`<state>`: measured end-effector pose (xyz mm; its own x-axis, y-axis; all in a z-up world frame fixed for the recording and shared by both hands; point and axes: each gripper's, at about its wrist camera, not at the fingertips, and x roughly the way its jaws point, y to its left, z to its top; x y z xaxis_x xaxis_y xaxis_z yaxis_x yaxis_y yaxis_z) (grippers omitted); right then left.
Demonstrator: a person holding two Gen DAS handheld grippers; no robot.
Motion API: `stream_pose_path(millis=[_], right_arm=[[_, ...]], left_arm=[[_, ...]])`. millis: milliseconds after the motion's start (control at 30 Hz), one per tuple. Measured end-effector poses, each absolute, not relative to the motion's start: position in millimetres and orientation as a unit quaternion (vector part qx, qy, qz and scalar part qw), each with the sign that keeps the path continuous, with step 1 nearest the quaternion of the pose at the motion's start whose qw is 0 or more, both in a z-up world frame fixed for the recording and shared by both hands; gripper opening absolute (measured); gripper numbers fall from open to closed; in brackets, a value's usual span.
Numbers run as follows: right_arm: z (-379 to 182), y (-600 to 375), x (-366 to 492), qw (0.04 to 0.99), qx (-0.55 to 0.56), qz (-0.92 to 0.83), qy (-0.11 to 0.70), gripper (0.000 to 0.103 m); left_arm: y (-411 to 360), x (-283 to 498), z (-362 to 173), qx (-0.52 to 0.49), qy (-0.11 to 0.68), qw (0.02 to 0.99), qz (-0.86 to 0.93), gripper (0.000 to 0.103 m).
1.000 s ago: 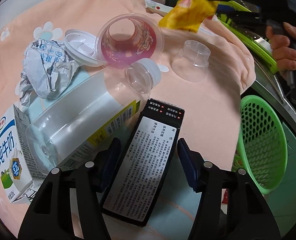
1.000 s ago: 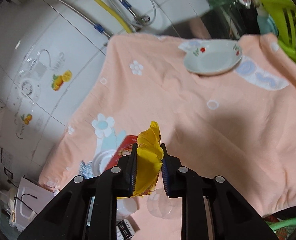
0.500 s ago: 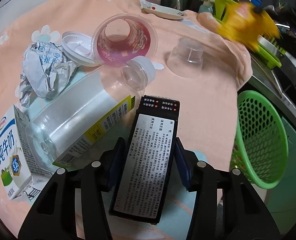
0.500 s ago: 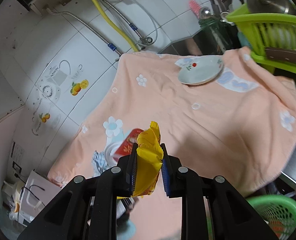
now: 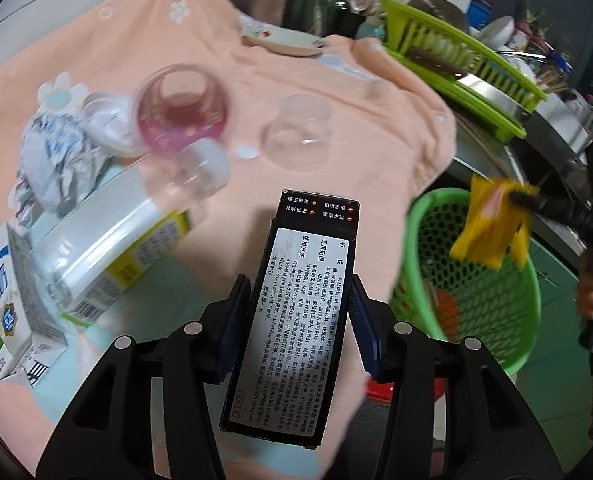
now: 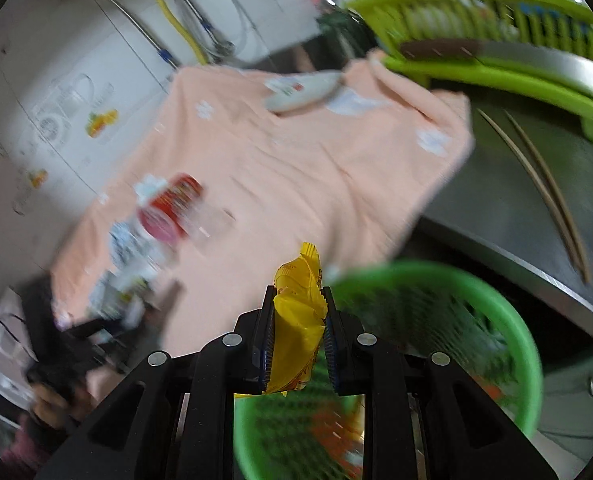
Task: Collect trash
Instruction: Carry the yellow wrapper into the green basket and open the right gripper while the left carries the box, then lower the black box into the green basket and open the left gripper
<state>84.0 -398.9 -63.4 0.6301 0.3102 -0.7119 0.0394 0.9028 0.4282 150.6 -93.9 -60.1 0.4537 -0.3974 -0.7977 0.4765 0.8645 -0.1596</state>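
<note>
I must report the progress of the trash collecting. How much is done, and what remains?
Done: the green basket already holds some orange-red scraps. In hand: the right hand-held gripper holds a yellow wrapper over the basket; the left hand-held gripper grips a black box. Left on the cloth: bottle, milk carton, crumpled foil, red cup, clear cup.

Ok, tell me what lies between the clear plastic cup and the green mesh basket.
Only bare peach cloth, left wrist view, between clear plastic cup and green mesh basket.

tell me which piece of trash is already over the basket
The yellow wrapper, pinched in the right gripper above the green basket; the rest lies over the cloth.
</note>
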Motion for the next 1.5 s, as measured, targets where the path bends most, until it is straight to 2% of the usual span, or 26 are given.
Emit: stream_pose_path(millis=[333, 567, 833, 1033, 1500], right_arm=[[-109.8, -417.4, 42.7, 0.861, 0.147, 0.008, 0.486, 0.023], [-119.8, -423.6, 34.0, 0.857, 0.137, -0.008, 0.497, 0.027], [-115.5, -429.1, 23.8, 0.864, 0.133, -0.013, 0.486, 0.039], [-108.9, -435.7, 15.3, 0.869, 0.141, -0.015, 0.474, 0.041], [-86.6, -451.6, -15.2, 0.888, 0.159, -0.026, 0.431, 0.053]], left_arm=[[-140.1, 136.9, -50.8, 0.047, 0.448, 0.838, -0.309, 0.048], [-180.8, 124.8, -50.1, 0.059, 0.448, 0.822, -0.346, 0.048], [-221.8, 112.9, -52.7, 0.066, 0.451, 0.806, -0.377, 0.048], [-246.5, 106.5, -59.5, 0.073, 0.462, 0.792, -0.392, 0.048], [-308.6, 94.9, -102.5, 0.078, 0.510, 0.757, -0.402, 0.049]])
